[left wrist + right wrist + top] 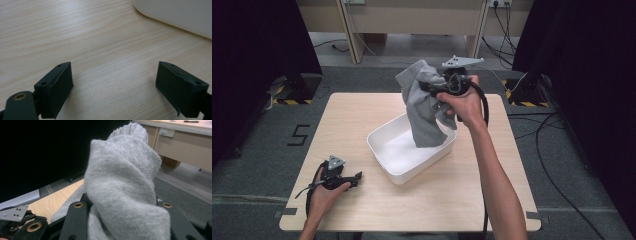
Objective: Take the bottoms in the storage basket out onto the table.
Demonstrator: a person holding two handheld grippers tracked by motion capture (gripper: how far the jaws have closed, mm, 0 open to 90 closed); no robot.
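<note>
A grey knitted cloth [422, 102] hangs from my right gripper [428, 86], which is shut on it above the far side of a white plastic tub [387, 150]. The cloth's lower end dangles into the tub. In the right gripper view the grey cloth [122, 192] bulges up between the black jaws and covers them. My left gripper [358, 176] rests on the wooden table [362, 110] near the front left corner, open, with bare wood between its fingers [56, 87]. The tub's white wall [180, 15] shows beyond them.
The tub sits at the table's middle, turned at an angle. Black curtains stand at both sides of the table. Cables run over the grey floor at the right, and a wooden bench stands behind the table.
</note>
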